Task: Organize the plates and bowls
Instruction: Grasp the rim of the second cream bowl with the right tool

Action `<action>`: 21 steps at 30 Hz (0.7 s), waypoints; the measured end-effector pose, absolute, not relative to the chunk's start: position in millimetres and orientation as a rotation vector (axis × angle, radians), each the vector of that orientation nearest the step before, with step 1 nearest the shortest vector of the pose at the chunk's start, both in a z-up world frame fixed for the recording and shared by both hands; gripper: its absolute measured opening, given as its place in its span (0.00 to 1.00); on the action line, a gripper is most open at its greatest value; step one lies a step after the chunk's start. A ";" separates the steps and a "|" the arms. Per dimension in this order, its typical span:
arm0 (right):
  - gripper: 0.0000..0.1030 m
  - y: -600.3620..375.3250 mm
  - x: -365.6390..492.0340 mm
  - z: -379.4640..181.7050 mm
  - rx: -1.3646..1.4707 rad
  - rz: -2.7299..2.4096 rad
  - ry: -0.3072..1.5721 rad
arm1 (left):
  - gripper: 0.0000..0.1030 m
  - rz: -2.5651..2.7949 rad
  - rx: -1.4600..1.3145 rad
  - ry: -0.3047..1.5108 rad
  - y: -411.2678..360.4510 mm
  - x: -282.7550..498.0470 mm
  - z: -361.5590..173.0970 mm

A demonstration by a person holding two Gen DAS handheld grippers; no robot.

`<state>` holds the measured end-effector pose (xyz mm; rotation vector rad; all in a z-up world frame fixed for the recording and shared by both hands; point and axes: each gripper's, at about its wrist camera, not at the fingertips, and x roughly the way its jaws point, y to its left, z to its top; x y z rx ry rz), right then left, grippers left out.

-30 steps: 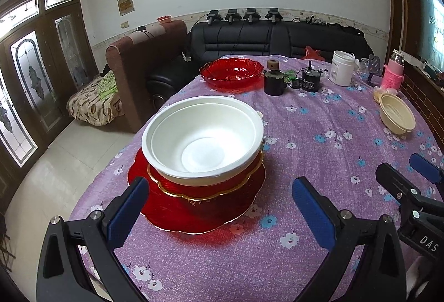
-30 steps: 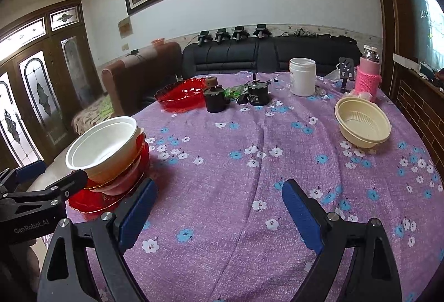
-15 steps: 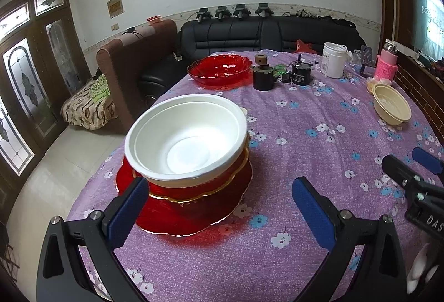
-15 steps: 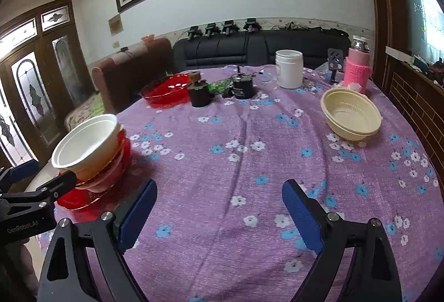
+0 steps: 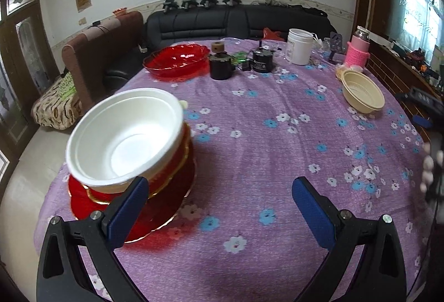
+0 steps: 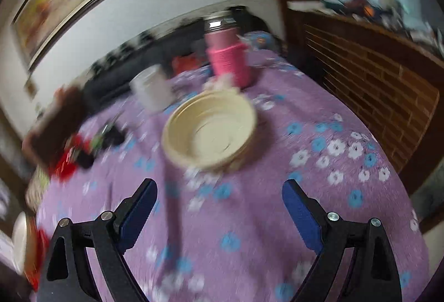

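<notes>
Looking along the left gripper [image 5: 219, 192], spread wide and holding nothing, a white bowl [image 5: 125, 135] with nothing in it sits nested on red gold-rimmed dishes [image 5: 155, 199] at the near left of the purple flowered tablecloth [image 5: 263, 141], with a cream bowl [image 5: 362, 93] far right and a red glass bowl [image 5: 176, 60] at the back. The right wrist view is blurred: the right gripper [image 6: 219, 200] is also wide apart and holding nothing, the cream bowl [image 6: 209, 128] lying ahead between its fingers with nothing visible inside, a pink bottle [image 6: 229, 55] and a white jar [image 6: 151, 89] just behind it
</notes>
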<state>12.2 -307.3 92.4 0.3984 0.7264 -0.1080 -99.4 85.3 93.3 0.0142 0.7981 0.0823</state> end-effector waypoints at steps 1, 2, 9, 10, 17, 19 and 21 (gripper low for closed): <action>0.91 -313.7 20.5 90.7 0.420 -0.118 0.729 | 1.00 0.080 0.021 0.805 82.2 -97.0 92.6; 0.89 -321.4 31.7 87.7 0.444 -0.129 0.735 | 1.00 0.080 0.027 0.809 79.4 -95.0 92.1; 0.76 -349.7 88.4 49.2 0.569 -0.142 0.786 | 1.00 0.085 0.048 0.838 66.8 -79.1 92.4; 0.76 -350.0 90.9 43.8 0.581 -0.134 0.792 | 1.00 0.081 0.042 0.848 65.2 -75.4 91.6; 0.74 -347.8 105.7 21.2 0.541 -0.103 0.823 | 1.00 0.033 0.013 0.894 39.5 -31.9 90.0; 0.74 -350.7 106.8 23.3 0.555 -0.087 0.812 | 1.00 0.000 0.013 0.901 24.7 -11.8 92.9; 0.73 -351.5 108.5 25.7 0.541 -0.084 0.801 | 1.00 -0.043 0.015 0.901 8.6 9.5 98.3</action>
